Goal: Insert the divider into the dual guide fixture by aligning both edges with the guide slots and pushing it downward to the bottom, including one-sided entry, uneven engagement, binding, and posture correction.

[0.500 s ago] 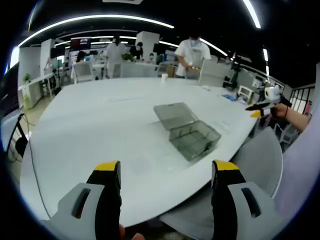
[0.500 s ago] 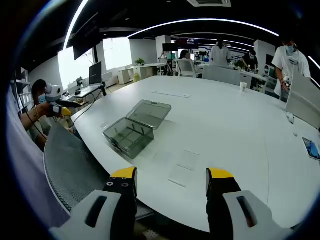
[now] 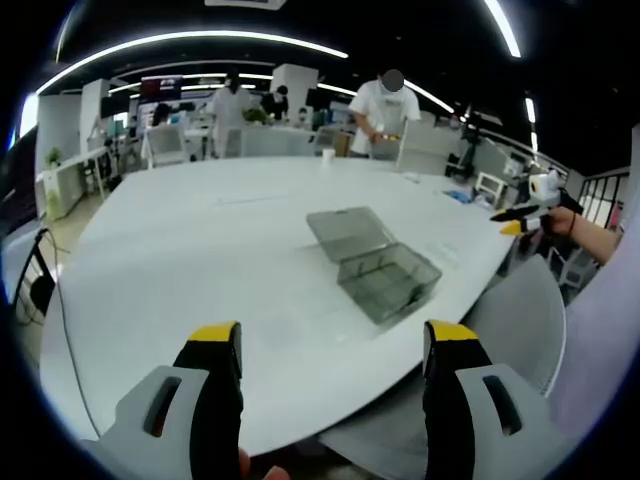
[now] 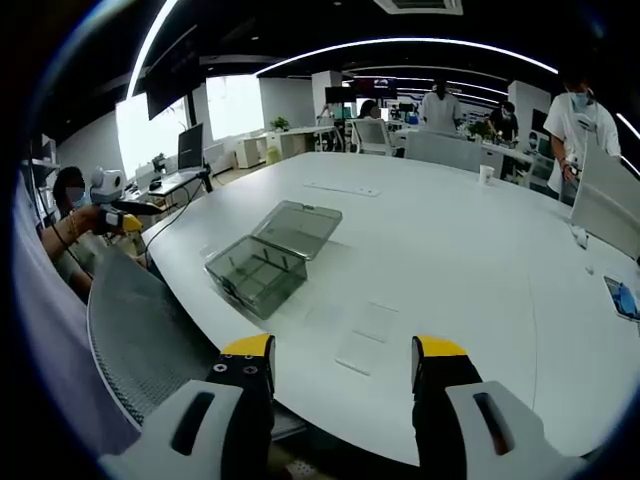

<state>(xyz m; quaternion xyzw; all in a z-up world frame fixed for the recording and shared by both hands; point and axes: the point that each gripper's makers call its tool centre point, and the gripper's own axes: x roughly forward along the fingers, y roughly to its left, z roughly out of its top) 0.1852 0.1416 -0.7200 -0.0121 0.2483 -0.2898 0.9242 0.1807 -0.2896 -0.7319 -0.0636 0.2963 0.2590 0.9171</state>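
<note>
Two grey, yellow-tipped jaws of the left gripper (image 3: 332, 345) rise from the bottom of the left gripper view, spread wide with nothing between them, hanging over the near edge of the big white oval table (image 3: 200, 250). Beyond them, right of centre, sits the smoky transparent plastic box with its hinged lid laid open flat (image 3: 373, 262); ribs show along its inner walls, so it reads as the guide fixture. At the right edge of that view the right gripper appears small, held in a person's hand.

In the right gripper view, the right gripper (image 4: 342, 362) likewise stands with jaws parted and empty, above the table's near rim beside the grey mesh chair back (image 4: 150, 340) at lower left. Just past the jaw tips, two thin clear rectangular sheets (image 4: 368, 335) lie flat on the tabletop, well apart from the box; which of them is the divider I cannot tell. Farther, left of centre, the box rests with its lid toward the far side. People in white shirts (image 4: 578, 120) stand at the top.
</note>
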